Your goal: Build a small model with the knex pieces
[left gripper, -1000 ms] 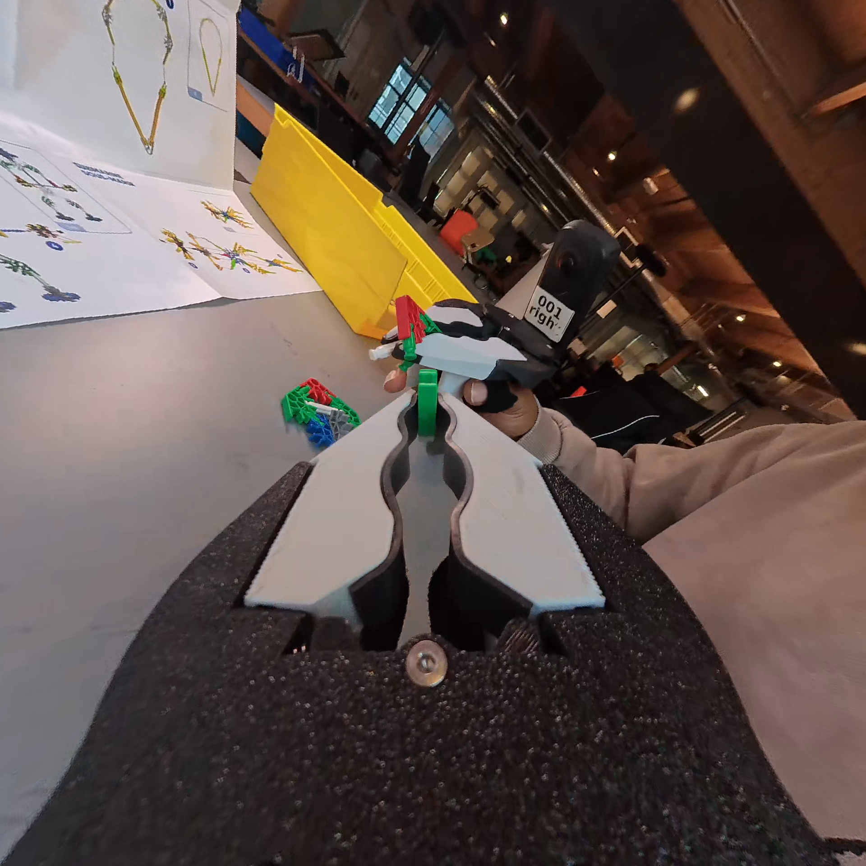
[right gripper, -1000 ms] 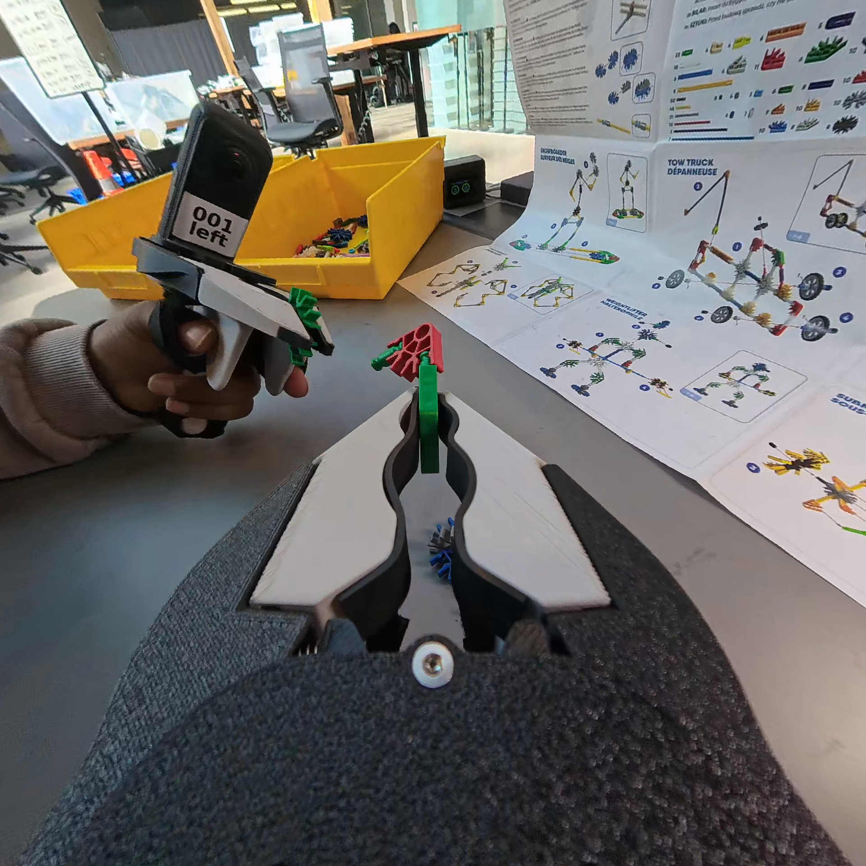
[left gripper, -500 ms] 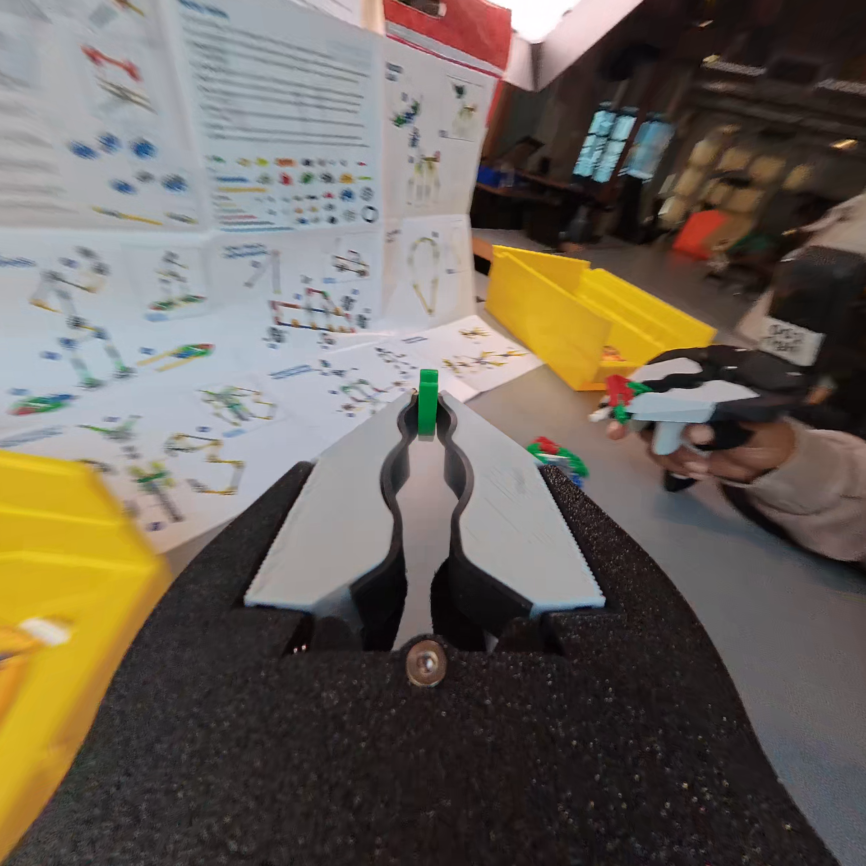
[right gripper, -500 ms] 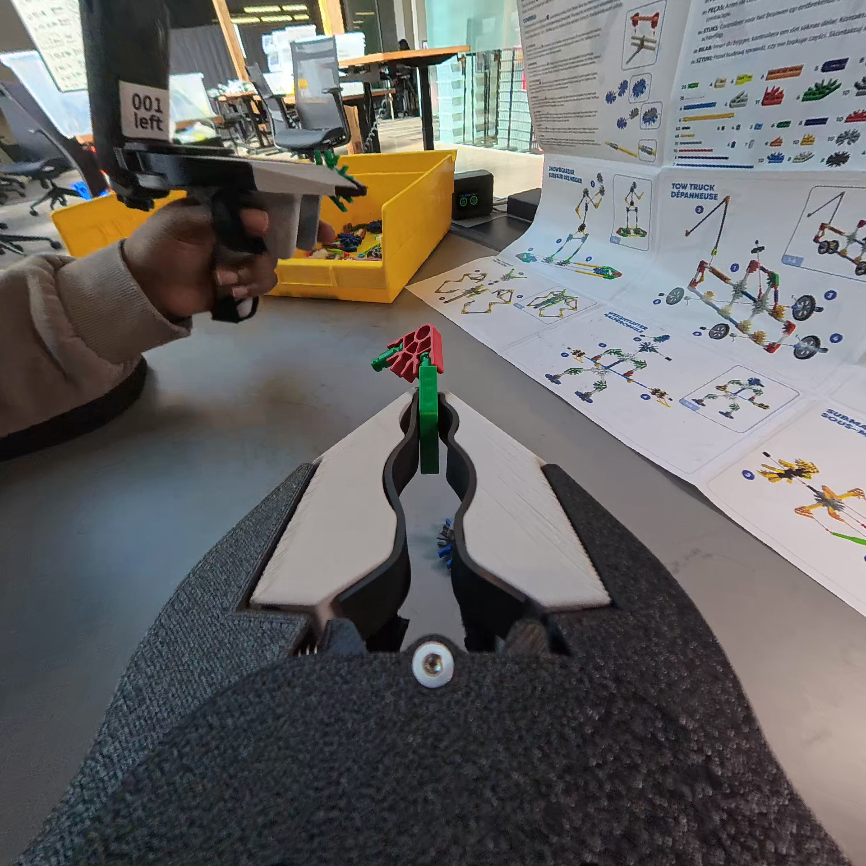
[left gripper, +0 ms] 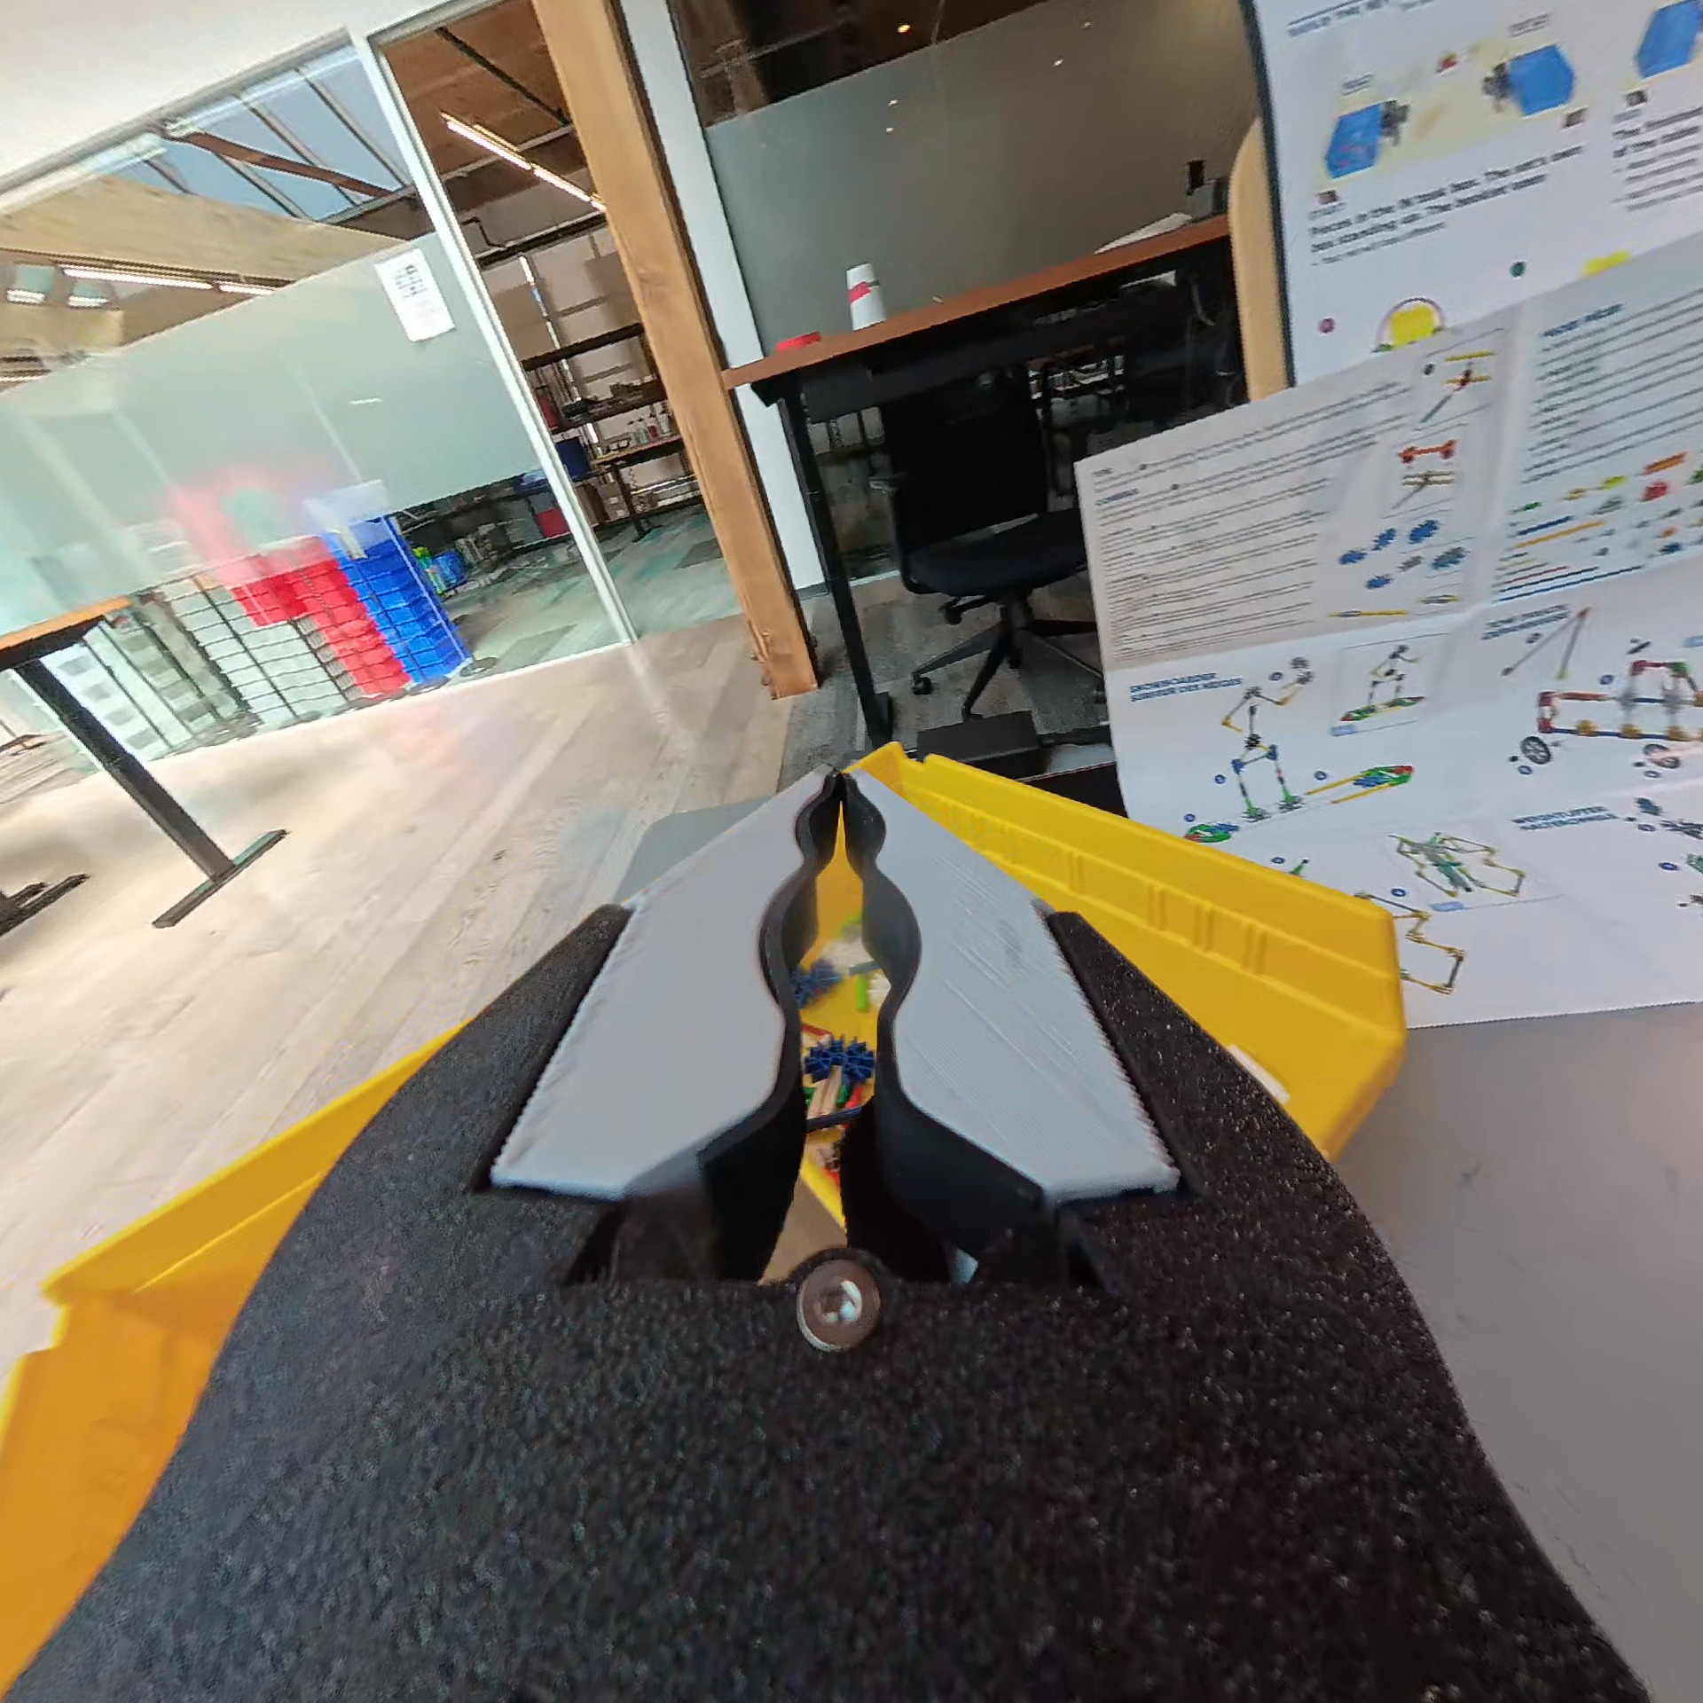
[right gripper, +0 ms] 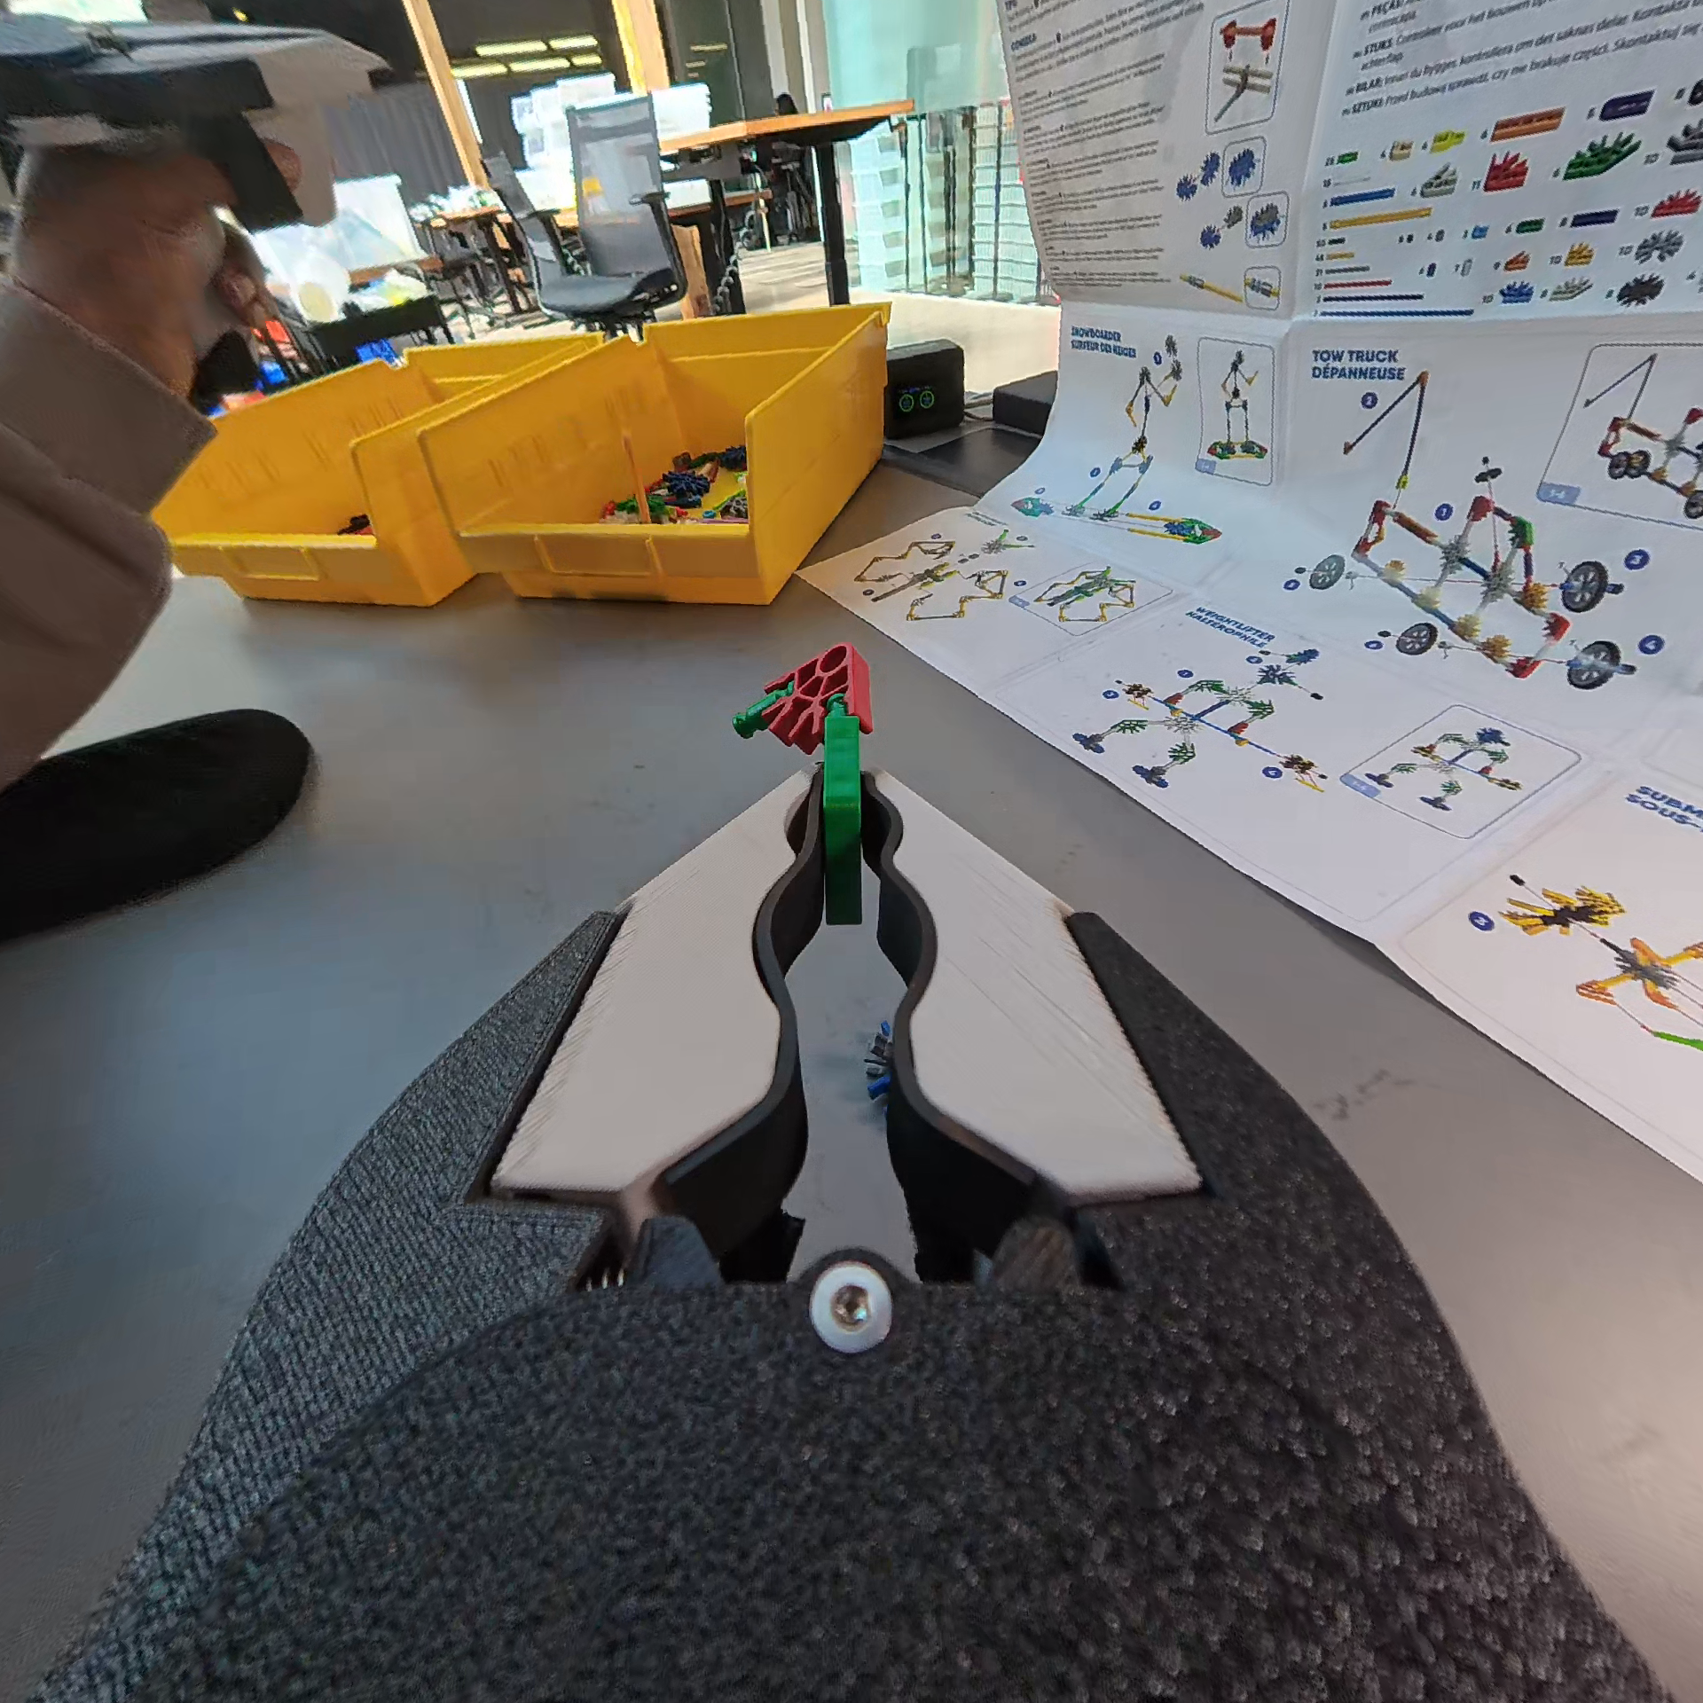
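My left gripper point(left gripper: 840, 783) is shut with its tips touching and nothing between them. It hovers over a yellow bin point(left gripper: 1198, 912) that holds loose blue, green and white construction pieces point(left gripper: 834, 1060). My right gripper point(right gripper: 843, 783) is shut on a flat green piece point(right gripper: 842, 848) that stands upright, with a red connector point(right gripper: 820, 691) and a short green rod joined at its top. It holds this above the grey table point(right gripper: 461, 829). The left gripper point(right gripper: 364, 66) also shows at the top left of the right wrist view, raised high in a hand.
Two yellow bins point(right gripper: 811, 433) stand side by side at the back of the table, the right one with several pieces. A large instruction sheet point(right gripper: 1290, 645) lies on the right and folds upward. A small blue piece point(right gripper: 880, 1060) lies under my right gripper. A beige sleeve point(right gripper: 74, 479) is at left. About 45 centimeters separates my left fingertips from my right.
My left gripper has swung left and up over the yellow bin, and the green piece it pinched no longer shows between its fingers. My right gripper has stayed put with its green and red piece.
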A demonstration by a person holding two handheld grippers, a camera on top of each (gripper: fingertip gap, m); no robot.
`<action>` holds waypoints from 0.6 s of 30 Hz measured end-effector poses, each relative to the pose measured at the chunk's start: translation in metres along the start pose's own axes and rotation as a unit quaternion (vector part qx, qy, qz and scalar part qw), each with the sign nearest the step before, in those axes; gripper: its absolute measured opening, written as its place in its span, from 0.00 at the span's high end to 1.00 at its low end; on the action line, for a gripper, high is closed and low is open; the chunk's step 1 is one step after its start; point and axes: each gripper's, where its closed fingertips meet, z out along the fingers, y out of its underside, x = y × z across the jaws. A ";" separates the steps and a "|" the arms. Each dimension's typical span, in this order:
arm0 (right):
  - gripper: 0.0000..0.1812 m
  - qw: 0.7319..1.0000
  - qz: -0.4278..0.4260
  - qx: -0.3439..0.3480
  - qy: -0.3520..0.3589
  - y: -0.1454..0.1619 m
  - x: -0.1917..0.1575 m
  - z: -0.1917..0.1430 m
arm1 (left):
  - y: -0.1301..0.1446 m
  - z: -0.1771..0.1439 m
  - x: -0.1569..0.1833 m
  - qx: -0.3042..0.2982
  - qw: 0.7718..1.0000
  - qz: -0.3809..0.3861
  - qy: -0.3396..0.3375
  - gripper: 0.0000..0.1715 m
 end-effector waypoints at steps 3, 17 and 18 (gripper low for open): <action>0.98 1.000 0.007 0.001 -0.001 0.000 0.001 -0.001 | -0.004 -0.016 -0.040 -0.014 1.000 0.002 -0.022 1.00; 0.98 0.998 0.057 0.012 -0.013 -0.001 0.005 -0.002 | 0.134 0.033 0.056 -0.440 0.832 0.205 0.269 0.87; 0.98 0.998 0.060 0.011 -0.014 -0.001 0.005 -0.002 | 0.152 0.038 0.054 -0.483 0.800 0.227 0.272 0.87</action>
